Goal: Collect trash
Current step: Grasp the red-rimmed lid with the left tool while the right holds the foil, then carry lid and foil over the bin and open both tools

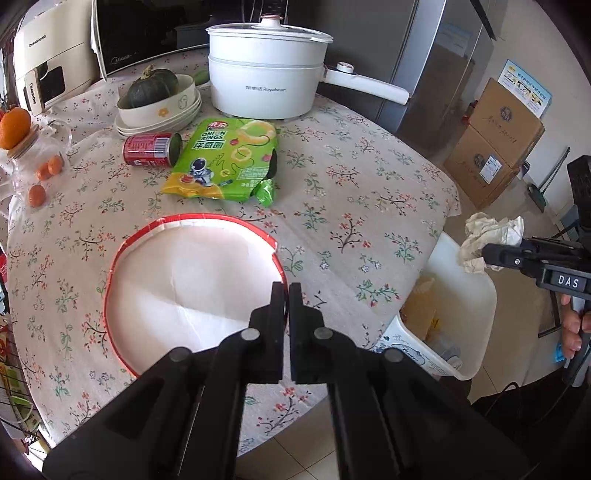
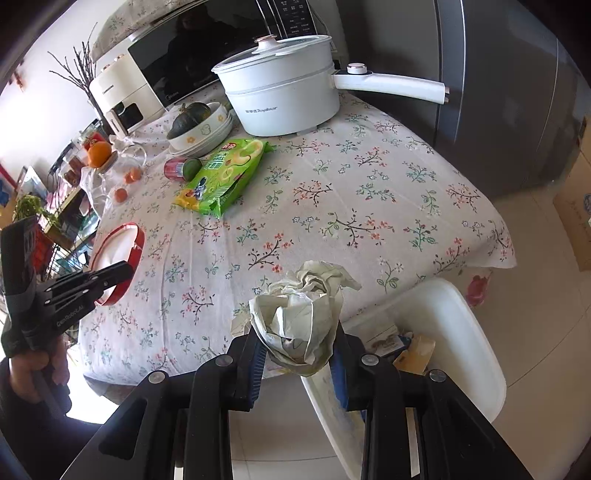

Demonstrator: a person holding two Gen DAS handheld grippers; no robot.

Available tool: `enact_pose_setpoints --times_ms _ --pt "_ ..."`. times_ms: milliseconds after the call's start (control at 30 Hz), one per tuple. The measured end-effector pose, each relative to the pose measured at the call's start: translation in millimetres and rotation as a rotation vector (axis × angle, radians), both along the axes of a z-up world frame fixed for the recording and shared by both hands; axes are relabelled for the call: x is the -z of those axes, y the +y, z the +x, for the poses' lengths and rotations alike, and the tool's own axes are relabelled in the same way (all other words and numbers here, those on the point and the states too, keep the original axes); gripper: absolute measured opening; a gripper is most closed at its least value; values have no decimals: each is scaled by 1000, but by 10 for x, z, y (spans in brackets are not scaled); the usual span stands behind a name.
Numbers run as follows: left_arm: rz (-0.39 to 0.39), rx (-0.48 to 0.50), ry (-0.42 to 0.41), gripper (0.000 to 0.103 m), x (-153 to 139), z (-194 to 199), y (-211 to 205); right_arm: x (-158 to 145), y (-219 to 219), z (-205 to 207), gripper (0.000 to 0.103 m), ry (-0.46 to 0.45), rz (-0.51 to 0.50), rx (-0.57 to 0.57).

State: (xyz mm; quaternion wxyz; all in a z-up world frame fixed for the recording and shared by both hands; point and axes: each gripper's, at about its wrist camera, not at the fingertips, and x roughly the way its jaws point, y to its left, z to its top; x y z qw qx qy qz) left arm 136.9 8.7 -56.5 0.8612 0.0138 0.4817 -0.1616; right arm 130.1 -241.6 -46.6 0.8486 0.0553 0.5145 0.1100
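Note:
My right gripper [image 2: 299, 345] is shut on a crumpled white paper wad [image 2: 303, 314] and holds it in the air over the near rim of the white trash bin [image 2: 476, 339] beside the table; the wad also shows in the left wrist view [image 1: 487, 236]. My left gripper [image 1: 286, 291] is shut on the right rim of a red-rimmed white paper plate [image 1: 184, 280] that lies on the floral tablecloth. A green onion-rings snack bag [image 1: 225, 162] and a tipped red can [image 1: 151, 149] lie further back.
A white electric pot [image 1: 266, 77], a bowl with a dark green squash [image 1: 155, 96], a glass jar with oranges [image 1: 33, 155], a microwave [image 1: 147, 33] and an air fryer stand at the back. Cardboard boxes [image 1: 495, 144] sit on the floor right. The bin [image 1: 458, 310] holds some scraps.

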Motion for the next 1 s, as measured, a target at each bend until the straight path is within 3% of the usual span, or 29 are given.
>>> enact_pose_setpoints --times_ms 400,1000 --pt "8 203 -31 3 0 -395 -856 119 -492 -260 32 28 2 121" --pt "-23 480 21 3 271 -585 -2198 267 -1353 -754 32 58 -25 298"
